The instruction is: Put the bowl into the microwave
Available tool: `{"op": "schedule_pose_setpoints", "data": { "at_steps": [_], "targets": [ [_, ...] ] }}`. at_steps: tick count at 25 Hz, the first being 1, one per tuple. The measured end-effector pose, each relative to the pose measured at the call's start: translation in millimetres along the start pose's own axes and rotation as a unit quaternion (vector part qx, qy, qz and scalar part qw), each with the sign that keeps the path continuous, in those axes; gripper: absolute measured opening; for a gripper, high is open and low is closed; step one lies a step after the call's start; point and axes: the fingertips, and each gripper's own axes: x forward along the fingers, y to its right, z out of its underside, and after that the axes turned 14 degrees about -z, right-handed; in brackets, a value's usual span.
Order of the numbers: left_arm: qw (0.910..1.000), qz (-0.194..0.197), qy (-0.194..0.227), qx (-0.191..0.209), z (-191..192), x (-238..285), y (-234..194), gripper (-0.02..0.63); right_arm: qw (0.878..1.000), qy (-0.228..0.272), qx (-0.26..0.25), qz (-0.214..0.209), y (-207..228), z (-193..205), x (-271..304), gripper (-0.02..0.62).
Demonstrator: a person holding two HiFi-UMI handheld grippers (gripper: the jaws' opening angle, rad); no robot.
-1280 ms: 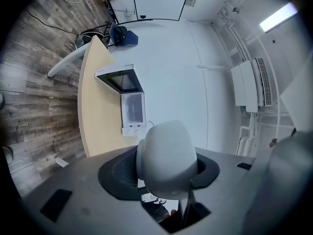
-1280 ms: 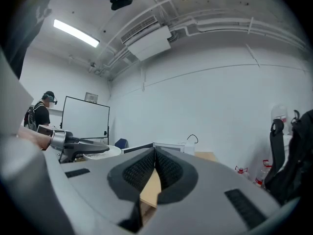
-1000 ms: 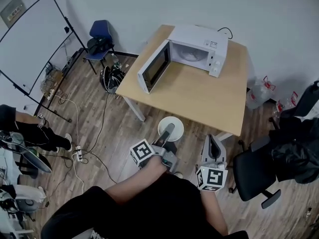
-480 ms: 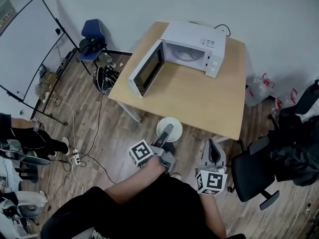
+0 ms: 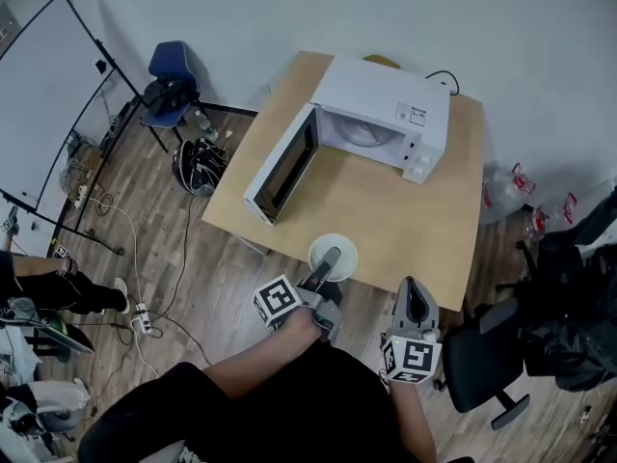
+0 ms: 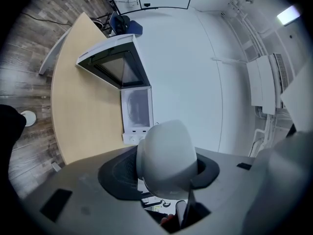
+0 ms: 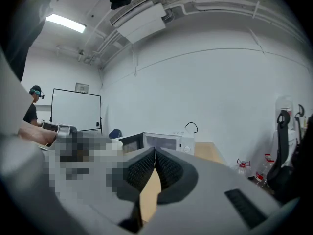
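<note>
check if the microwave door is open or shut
Open. The door stands swung out at the left of the microwave, baring its white cavity.

White wall point(image 5: 289, 8) ran along 12 o'clock. Wood-plank floor point(image 5: 193, 258). Pale wooden bench point(image 5: 386, 210) stood centre. Whiteboard point(image 5: 39, 95) at 10 o'clock, blue chair point(image 5: 166, 61) at 11, black office chair point(image 5: 477, 355) at 4. Ceiling strip light point(image 7: 66, 22) was lit.
</note>
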Motion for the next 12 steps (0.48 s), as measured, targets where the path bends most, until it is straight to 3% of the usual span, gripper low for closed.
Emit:
{"op": "schedule_pose_setpoints", "data": {
  "at_steps": [6, 12],
  "targets": [
    [0.9993, -0.019, -0.027, 0.014, -38, 51, 5, 0.215, 1.0, -0.022, -0.009, 0.008, 14, -16, 61, 0.061],
    [0.9985, -0.025, -0.049, 0.003, -79, 101, 3, 0.215, 0.999, -0.038, -0.007, 0.02, 22, -26, 119, 0.061]
  ]
}}
